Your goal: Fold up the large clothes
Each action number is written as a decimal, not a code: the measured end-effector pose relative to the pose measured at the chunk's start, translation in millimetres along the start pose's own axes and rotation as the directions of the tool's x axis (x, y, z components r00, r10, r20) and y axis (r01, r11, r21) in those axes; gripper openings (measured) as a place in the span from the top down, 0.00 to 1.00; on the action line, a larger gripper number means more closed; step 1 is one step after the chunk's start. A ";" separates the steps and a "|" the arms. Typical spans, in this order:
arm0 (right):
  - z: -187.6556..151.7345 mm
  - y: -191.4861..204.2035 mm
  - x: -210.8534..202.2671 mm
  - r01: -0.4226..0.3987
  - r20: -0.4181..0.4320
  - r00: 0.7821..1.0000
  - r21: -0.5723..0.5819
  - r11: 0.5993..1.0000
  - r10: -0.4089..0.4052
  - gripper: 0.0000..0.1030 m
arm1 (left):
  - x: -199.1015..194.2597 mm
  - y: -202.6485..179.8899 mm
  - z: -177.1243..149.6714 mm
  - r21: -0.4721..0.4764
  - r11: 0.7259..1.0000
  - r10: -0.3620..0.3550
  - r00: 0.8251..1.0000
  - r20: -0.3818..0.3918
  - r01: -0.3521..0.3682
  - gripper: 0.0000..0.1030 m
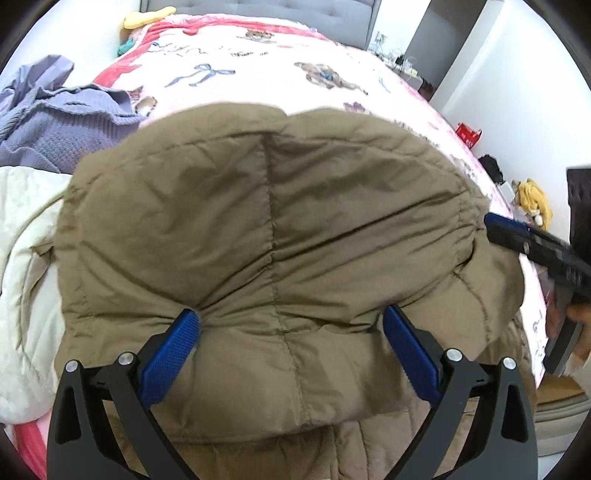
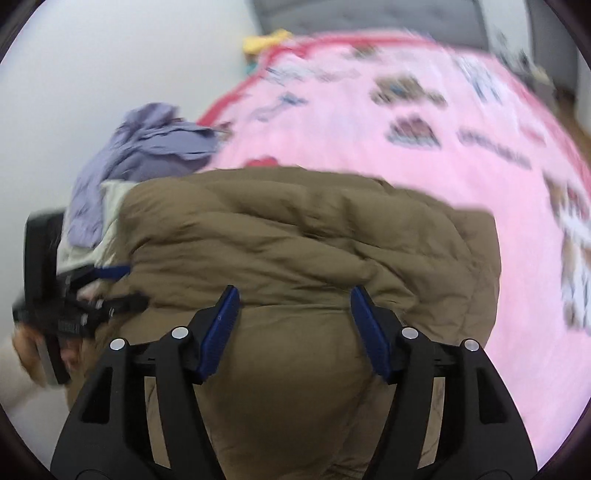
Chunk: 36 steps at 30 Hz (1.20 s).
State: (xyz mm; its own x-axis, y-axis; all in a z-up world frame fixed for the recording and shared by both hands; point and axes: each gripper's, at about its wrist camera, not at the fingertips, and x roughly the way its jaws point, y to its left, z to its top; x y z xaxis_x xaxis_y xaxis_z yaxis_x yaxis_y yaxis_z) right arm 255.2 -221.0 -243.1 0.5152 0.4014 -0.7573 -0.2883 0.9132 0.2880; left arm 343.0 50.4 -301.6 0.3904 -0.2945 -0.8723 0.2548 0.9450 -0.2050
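A brown quilted jacket (image 1: 280,229) lies folded in a puffy stack on the pink bed cover (image 1: 258,70). My left gripper (image 1: 291,325) hangs over its near edge with the jaws wide open; both blue fingertips rest on the fabric, which bulges between them. In the right wrist view the jacket (image 2: 295,236) fills the middle, and my right gripper (image 2: 295,302) stands open just above its near fold, gripping nothing. One blue finger (image 1: 496,227) of the right gripper shows at the jacket's right edge, and the left gripper's fingers (image 2: 110,272) sit at its left edge.
A purple knit sweater (image 1: 55,125) and a cream garment (image 1: 26,258) lie left of the jacket. A yellow soft toy (image 1: 144,18) sits by the grey headboard (image 1: 295,7). Right of the bed are a red item (image 1: 468,133) and clutter on the floor.
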 end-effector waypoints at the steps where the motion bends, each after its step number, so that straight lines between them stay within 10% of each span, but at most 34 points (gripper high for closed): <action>1: -2.2 6.9 -2.0 -0.009 0.006 1.000 -0.025 1.000 0.009 0.41 | -2.6 0.8 -0.9 -0.011 1.000 -0.002 1.000 0.001 0.002 0.05; 5: -19.5 21.4 26.2 0.016 -0.135 0.990 -0.100 0.995 -0.029 0.44 | 7.3 7.6 -7.4 -0.031 0.999 -0.021 0.999 -0.034 0.020 0.05; 19: -28.8 13.6 58.2 0.085 -0.185 0.977 -0.105 0.991 -0.103 0.44 | 36.4 19.2 -11.7 -0.056 0.997 -0.048 0.996 -0.081 0.044 0.05; 24: -21.2 19.6 33.0 0.055 -0.137 0.988 -0.082 0.995 -0.066 0.43 | 14.4 8.5 -12.2 -0.050 0.998 -0.039 0.998 -0.038 0.037 0.05; 28: -18.2 25.8 -9.7 0.017 0.047 0.999 -0.084 0.996 -0.013 0.36 | -38.6 4.5 0.6 0.058 0.997 -0.064 0.988 0.143 0.057 0.05; 33: 6.6 21.6 -6.7 0.053 0.105 0.993 0.012 0.999 -0.054 0.27 | -26.4 20.0 42.6 0.109 0.994 -0.037 0.994 0.106 0.025 0.05; 36: 18.7 8.1 25.1 0.060 -0.021 0.998 0.122 0.991 -0.058 0.36 | 1.6 32.2 63.6 0.049 0.994 -0.099 0.995 0.002 0.098 0.05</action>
State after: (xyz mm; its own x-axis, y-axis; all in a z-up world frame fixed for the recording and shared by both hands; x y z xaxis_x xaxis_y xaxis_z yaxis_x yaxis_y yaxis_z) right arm 280.9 -202.2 -248.8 0.5142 0.3459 -0.7848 -0.1564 0.9375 0.3107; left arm 408.1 71.3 -281.4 0.3652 -0.3866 -0.8469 0.3352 0.9033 -0.2677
